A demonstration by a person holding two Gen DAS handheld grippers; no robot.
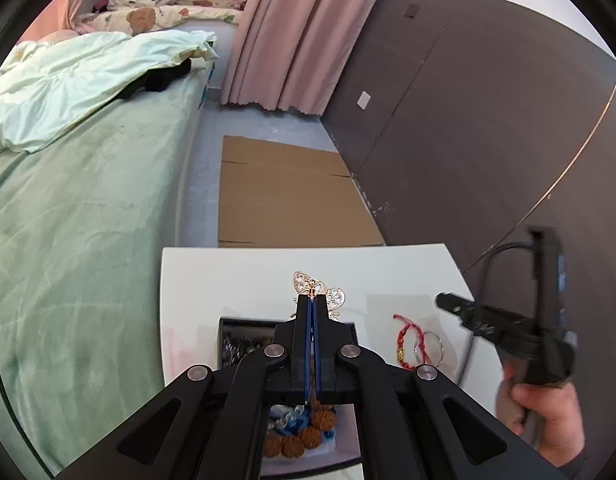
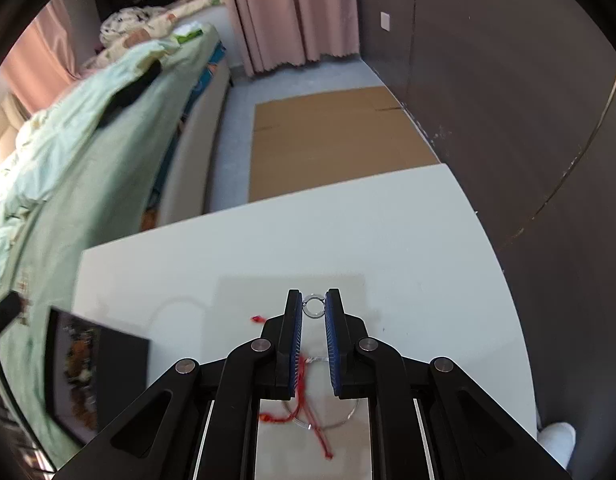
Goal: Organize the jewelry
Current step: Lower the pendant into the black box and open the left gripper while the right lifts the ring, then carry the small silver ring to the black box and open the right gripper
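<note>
Your left gripper (image 1: 312,300) is clamped on a gold butterfly ornament (image 1: 317,289) with pierced, lacy wings, held above the white table (image 1: 236,276) just past the dark jewelry box (image 1: 248,326). That box holds a jumble: brown carved beads (image 1: 304,438) and blue-and-clear chain links (image 1: 286,420) show under your fingers. To the right lies one red cord bracelet (image 1: 403,338) with a gold bead, touching one clear bangle (image 1: 429,346). Your right gripper (image 2: 313,306) has its fingers apart, with one small silver ring (image 2: 313,307) between the tips; whether they touch it, you cannot tell. One flattened cardboard sheet (image 2: 327,140) covers the floor beyond
</note>
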